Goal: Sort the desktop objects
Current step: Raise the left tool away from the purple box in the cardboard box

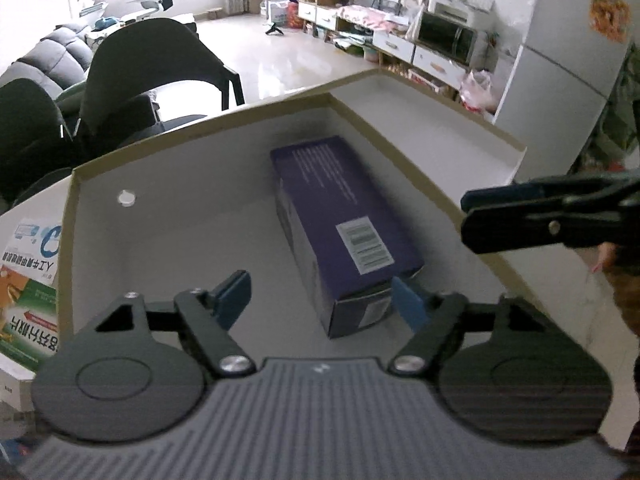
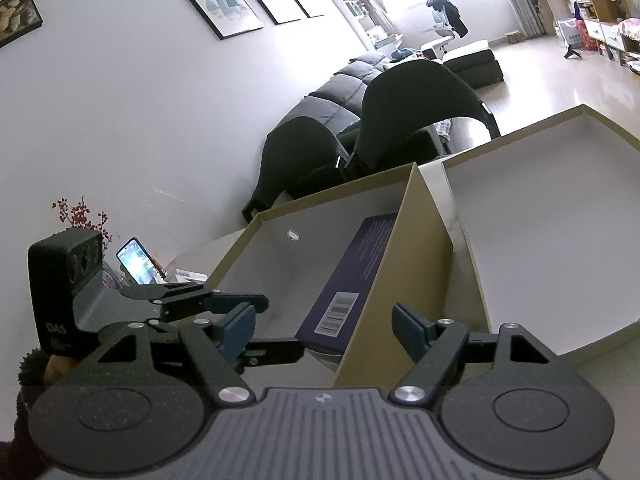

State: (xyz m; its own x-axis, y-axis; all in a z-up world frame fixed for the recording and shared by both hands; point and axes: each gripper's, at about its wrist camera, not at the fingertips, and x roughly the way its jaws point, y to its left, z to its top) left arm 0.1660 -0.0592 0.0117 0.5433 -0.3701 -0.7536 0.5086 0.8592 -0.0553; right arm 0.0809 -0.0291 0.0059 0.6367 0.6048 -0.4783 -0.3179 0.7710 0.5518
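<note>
A long purple carton (image 1: 340,224) with a barcode label lies inside an open white-lined cardboard box (image 1: 100,264). My left gripper (image 1: 320,300) is open and empty, hovering over the box just above the carton's near end. In the right wrist view the same carton (image 2: 352,280) shows in the box (image 2: 416,248). My right gripper (image 2: 324,326) is open and empty, over the box's near wall. The left gripper (image 2: 208,312) shows at the left of that view. The right gripper's fingers (image 1: 520,216) show at the right edge of the left view.
A second open box, the lid (image 2: 540,232), lies to the right of the first. A printed green and white package (image 1: 28,280) stands left of the box. Dark chairs (image 1: 152,76) stand beyond the table. A phone (image 2: 136,262) leans by the wall.
</note>
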